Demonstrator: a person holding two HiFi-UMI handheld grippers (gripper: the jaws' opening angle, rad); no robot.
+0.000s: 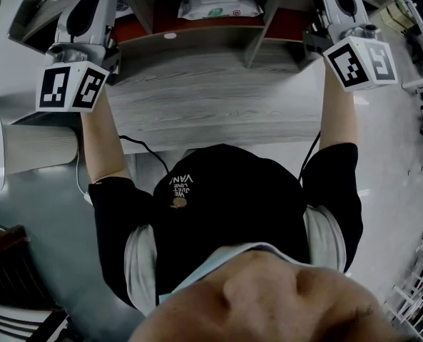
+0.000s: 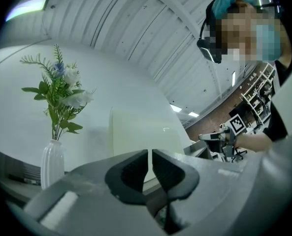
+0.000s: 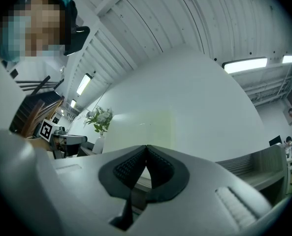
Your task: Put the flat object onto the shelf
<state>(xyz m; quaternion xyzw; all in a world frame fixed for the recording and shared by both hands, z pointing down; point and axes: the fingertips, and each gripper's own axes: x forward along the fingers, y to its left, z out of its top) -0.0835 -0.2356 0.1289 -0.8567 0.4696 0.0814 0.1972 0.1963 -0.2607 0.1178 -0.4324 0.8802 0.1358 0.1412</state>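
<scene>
**Claw state.** My left claw (image 2: pixel 149 154) is clenched down to a thin slit with nothing in it. My right claw (image 3: pixel 146 149) is clenched fully, pads meeting, also holding nothing. Both point upward, away from the furniture.

**Task item.** The flat pack (image 1: pixel 220 1) lies in the middle bay of the shelf (image 1: pixel 197 40), apart from both claws. I judge the placement done.

**Hazards.**
1. In the head view each claw stands over one end of the shelf. If I bring either down without first drawing it back toward me, it could strike the shelf top or a divider (image 1: pixel 257 41) and jolt the pack.
2. A sweep inward across the middle bay could drag the pack forward onto the desk (image 1: pixel 218 105).
3. The black cable (image 1: pixel 143 148) runs along the desk's near edge. A fast pull-back could snag it there.
4. The vase (image 2: pixel 52 163) stands near my left side. A wide swing could tip it.

**Containers.**
- Middle bay: the pack, lying flat.
- Side bays: mostly hidden behind my claws, so I cannot tell their contents.
- Vase: a bunch of flowers (image 2: pixel 62 90), upright.
</scene>
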